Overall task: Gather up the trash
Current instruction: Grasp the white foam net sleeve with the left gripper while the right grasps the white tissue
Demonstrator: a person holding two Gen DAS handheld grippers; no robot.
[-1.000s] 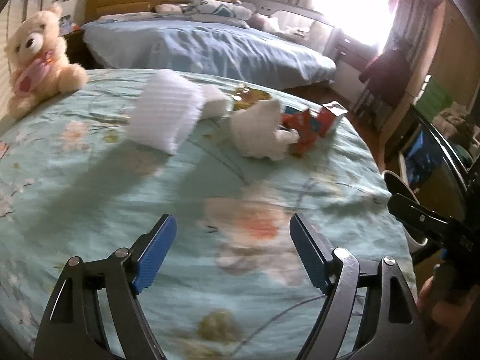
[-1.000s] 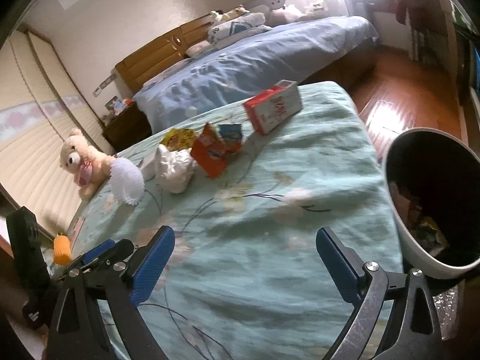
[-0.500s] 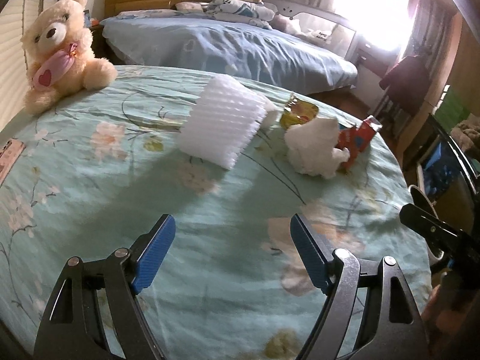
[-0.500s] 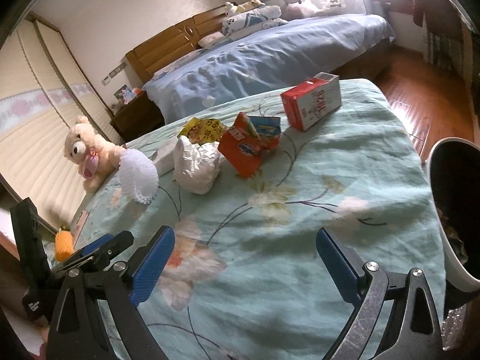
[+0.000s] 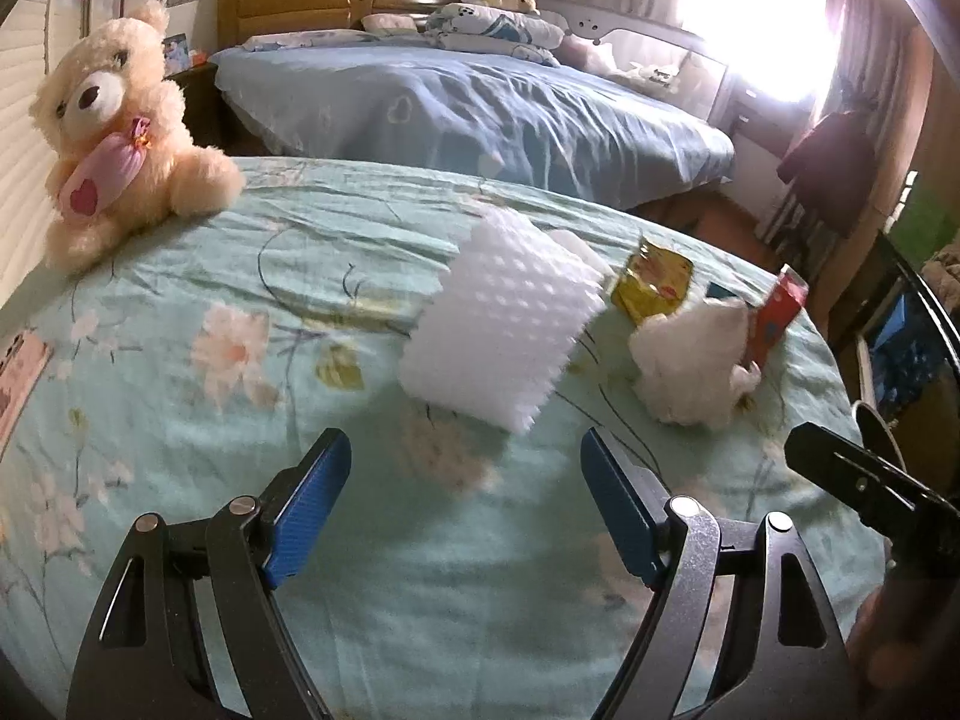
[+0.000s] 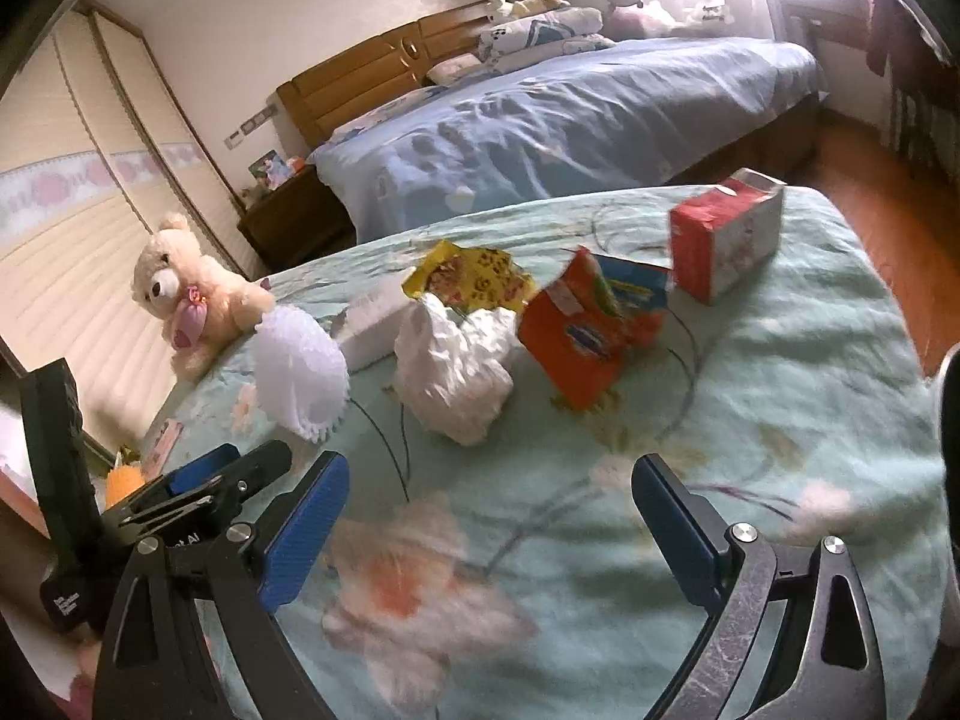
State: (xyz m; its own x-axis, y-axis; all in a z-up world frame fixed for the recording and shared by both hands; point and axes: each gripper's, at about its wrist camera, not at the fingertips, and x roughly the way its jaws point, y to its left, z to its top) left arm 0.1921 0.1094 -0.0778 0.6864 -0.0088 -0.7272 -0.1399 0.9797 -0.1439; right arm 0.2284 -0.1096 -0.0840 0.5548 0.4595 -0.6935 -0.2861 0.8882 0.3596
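Left tool (image 5: 465, 483): jaws wide apart, nothing between the blue pads (image 5: 309, 504), poised above the floral bedspread (image 5: 180, 396). Right tool (image 6: 489, 510): jaws likewise spread wide, empty, over the same bedspread, just beside the left tool, whose tip shows at lower left of the right wrist view.

Trash grouped on the far half of the bed, ahead of both tools:
- White foam sleeve (image 5: 504, 324), ribbed, nearest the left tool, lying directly ahead of its open jaws but apart from them.
- Crumpled white paper (image 6: 456, 369), right of the foam sleeve, roughly central ahead of the right tool.
- Yellow wrapper (image 6: 474, 279), behind the crumpled paper and touching it.
- Orange carton (image 6: 585, 339), torn open, just right of the crumpled paper.
- Red box (image 6: 723, 237), farthest back, near the right edge of the bed, apart from the orange carton.
- Flat white box (image 6: 369, 330), between foam sleeve and crumpled paper, partly hidden.

Teddy bear (image 5: 114, 132) seated at the left edge of the bed, well apart from the trash. Second bed with blue cover (image 5: 480, 114) behind. Bin rim (image 6: 948, 396) at far right edge, mostly out of frame.
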